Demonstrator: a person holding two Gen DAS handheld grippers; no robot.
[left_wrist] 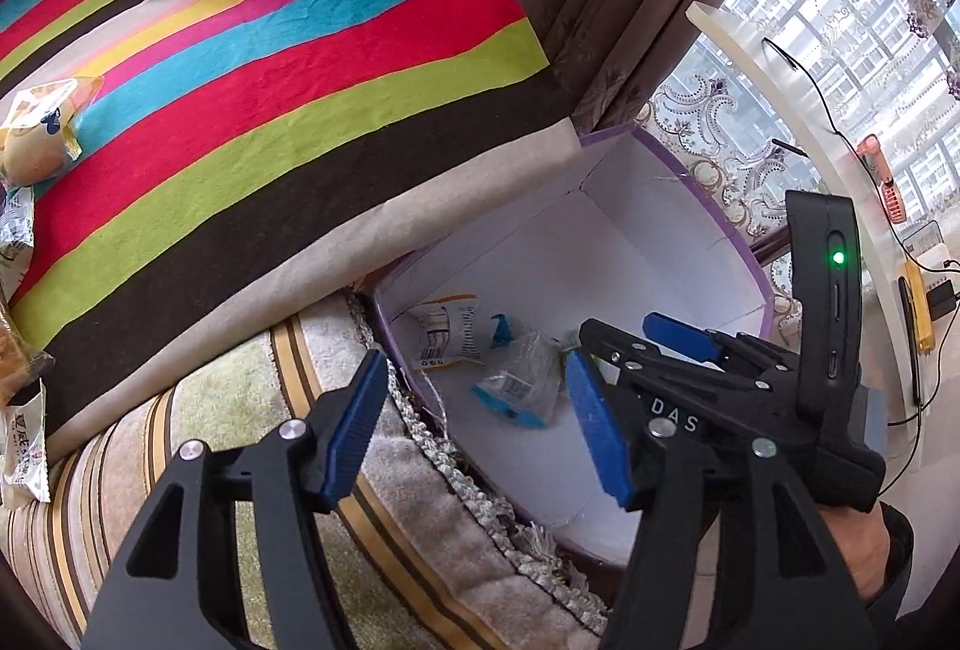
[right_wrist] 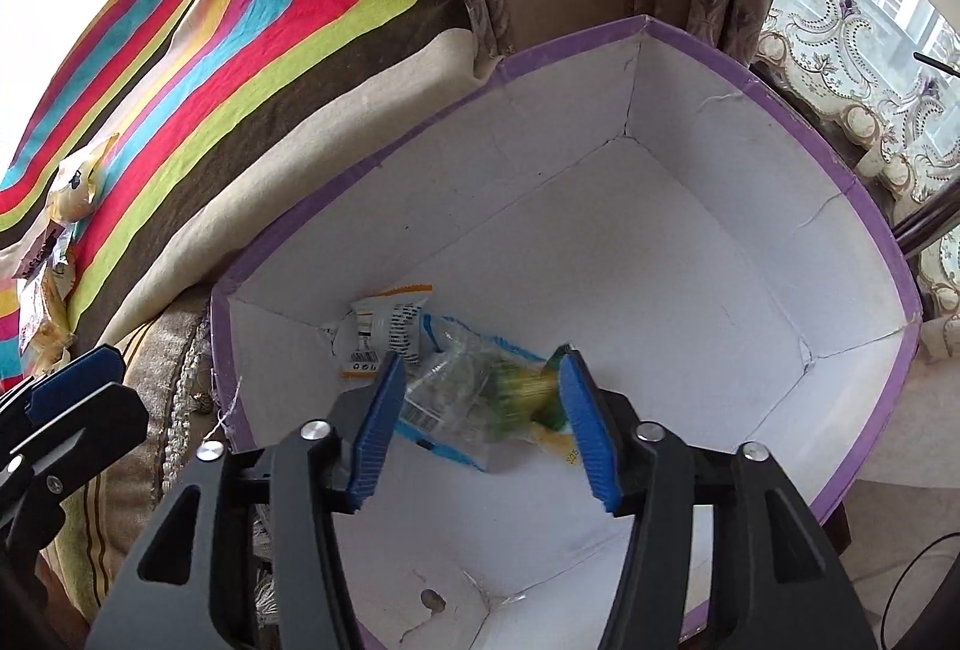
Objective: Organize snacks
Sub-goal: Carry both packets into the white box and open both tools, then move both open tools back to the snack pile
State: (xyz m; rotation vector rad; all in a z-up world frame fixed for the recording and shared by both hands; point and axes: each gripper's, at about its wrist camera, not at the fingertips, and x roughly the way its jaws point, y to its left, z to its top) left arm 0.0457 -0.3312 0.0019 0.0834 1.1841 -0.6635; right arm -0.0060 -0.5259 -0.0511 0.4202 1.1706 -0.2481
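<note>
Striped cloth (left_wrist: 288, 68), purple-rimmed box (right_wrist: 840, 182), blurred green packet (right_wrist: 516, 398) between open right gripper (right_wrist: 480, 428) fingers (right_wrist: 375, 434)

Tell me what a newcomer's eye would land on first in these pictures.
First the bright striped cloth, spread across the upper left. Then the purple-rimmed white box beside it, with a few snack packets lying on its floor near the cloth side. Both grippers hang over the box with blue-padded jaws open: the left gripper and the right gripper.

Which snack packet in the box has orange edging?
The white packet lying nearest the box's left corner; the clear one beside it has blue edging.
</note>
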